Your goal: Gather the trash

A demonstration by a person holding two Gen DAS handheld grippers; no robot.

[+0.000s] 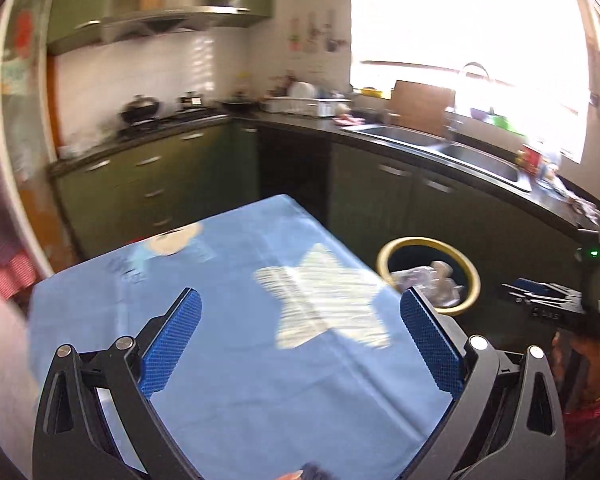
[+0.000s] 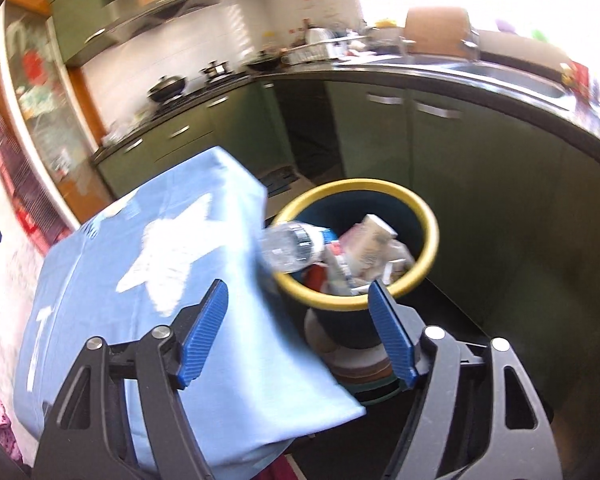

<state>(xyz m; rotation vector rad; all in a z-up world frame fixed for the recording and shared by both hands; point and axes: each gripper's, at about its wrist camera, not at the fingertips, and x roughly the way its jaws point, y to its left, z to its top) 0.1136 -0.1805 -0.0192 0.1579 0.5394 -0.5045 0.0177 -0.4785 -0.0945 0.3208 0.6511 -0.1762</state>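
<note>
Right hand-held gripper [image 2: 298, 328] stands wide and empty, as does the left hand-held gripper [image 1: 300, 336] over the bare blue table [image 1: 228, 360]. Just beyond, a clear plastic bottle [image 2: 290, 246] lies across the bin [image 2: 428, 248] rim: probably light, slippery, crushable, best gripped mid-body.

Daylight floods through the window [image 1: 460, 20], blown out to white glare; both fisheye views are motion-blurred, with edges curved and dark.

Beside the dark teal bin [image 2: 342, 320] with its yellow rim [image 2: 431, 240], the cloth [image 1: 236, 364] is light blue with a white star [image 1: 324, 300]. Behind the bin, the cabinets [image 2: 440, 152] are olive green.
</note>
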